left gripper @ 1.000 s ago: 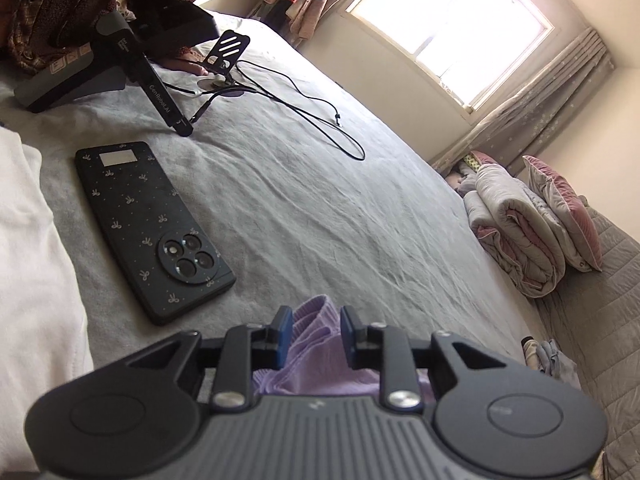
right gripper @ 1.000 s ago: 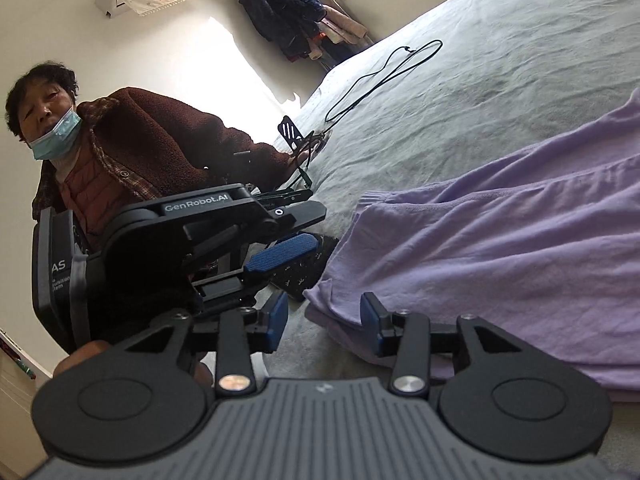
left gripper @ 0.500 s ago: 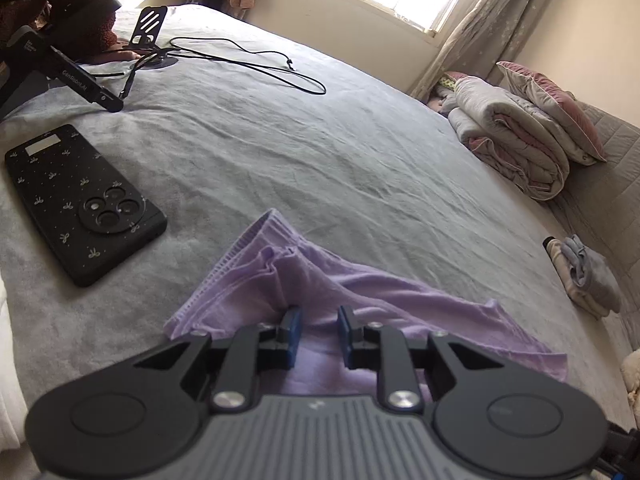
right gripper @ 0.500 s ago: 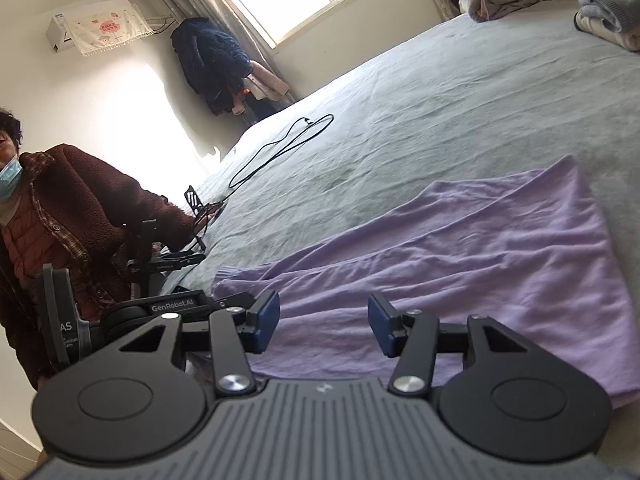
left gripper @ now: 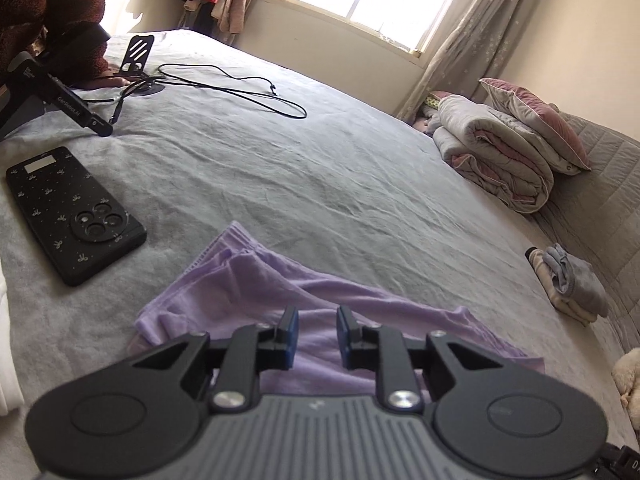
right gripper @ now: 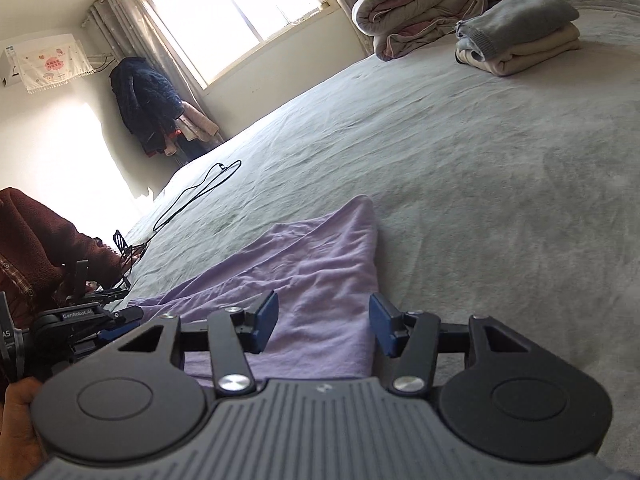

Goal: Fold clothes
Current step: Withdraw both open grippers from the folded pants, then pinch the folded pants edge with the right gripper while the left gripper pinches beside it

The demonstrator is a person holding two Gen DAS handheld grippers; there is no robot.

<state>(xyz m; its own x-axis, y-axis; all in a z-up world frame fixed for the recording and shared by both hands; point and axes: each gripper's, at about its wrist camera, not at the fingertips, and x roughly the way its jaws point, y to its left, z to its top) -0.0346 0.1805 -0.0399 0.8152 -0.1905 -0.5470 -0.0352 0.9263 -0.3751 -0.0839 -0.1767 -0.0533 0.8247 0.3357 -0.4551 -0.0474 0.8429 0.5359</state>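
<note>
Released since the earlier frame, crumpled lilac cotton garment (left gripper: pixel 256 296) lies on grey bedsheet (left gripper: pixel 320 184). Left gripper (left gripper: pixel 317 330) slightly parted, empty; right gripper (right gripper: pixel 322 320) wide open, empty.

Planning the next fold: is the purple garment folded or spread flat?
Partly folded: purple garment lies bunched, layered edges at one corner, wrinkled on the bed.

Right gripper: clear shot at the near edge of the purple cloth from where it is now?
Probably yes. The right gripper is open, and the purple cloth lies flat on the bed right beneath it, with nothing in between. The left gripper works the other end.
</note>
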